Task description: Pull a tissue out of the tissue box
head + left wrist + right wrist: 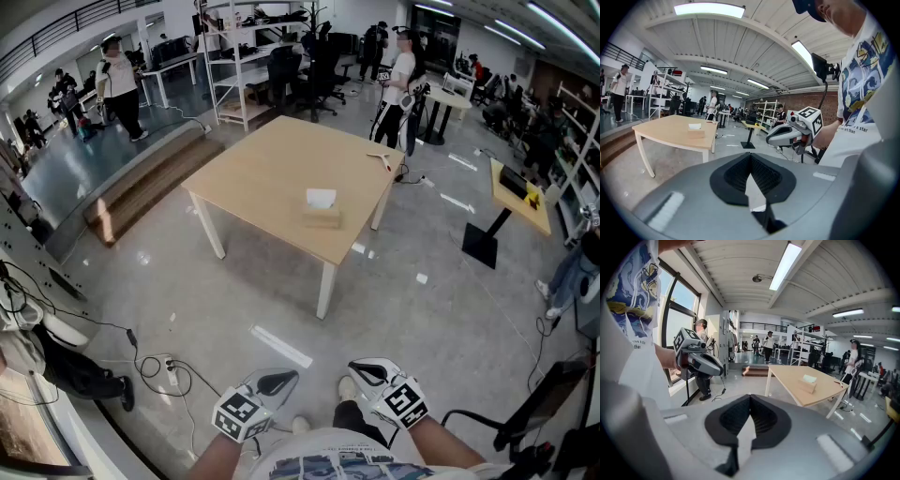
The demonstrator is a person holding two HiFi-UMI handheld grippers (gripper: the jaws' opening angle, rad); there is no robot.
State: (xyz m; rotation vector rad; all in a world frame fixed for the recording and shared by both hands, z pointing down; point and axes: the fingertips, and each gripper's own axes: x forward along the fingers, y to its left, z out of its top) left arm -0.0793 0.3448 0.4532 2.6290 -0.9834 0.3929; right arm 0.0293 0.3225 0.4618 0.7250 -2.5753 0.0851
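Note:
A tan tissue box [322, 217] with a white tissue [321, 198] sticking up from it stands near the front right of a light wooden table [272, 169], several steps ahead of me. Both grippers hang close to my body, far from the box. My left gripper [278, 381] is shut and empty. My right gripper [367, 371] is beside it, its jaws also meeting with nothing between them. In the left gripper view the box [696, 133] lies far off, beyond the closed jaws, with the right gripper [787, 136] at the right. The right gripper view shows the box [806, 386] and the left gripper [701, 363].
A small wooden angled piece [380, 159] lies at the table's far right. A power strip with cables [169, 370] is on the floor at my left. A low wooden platform [150, 183] stands left of the table, a pedestal desk [516, 192] to its right. People stand behind.

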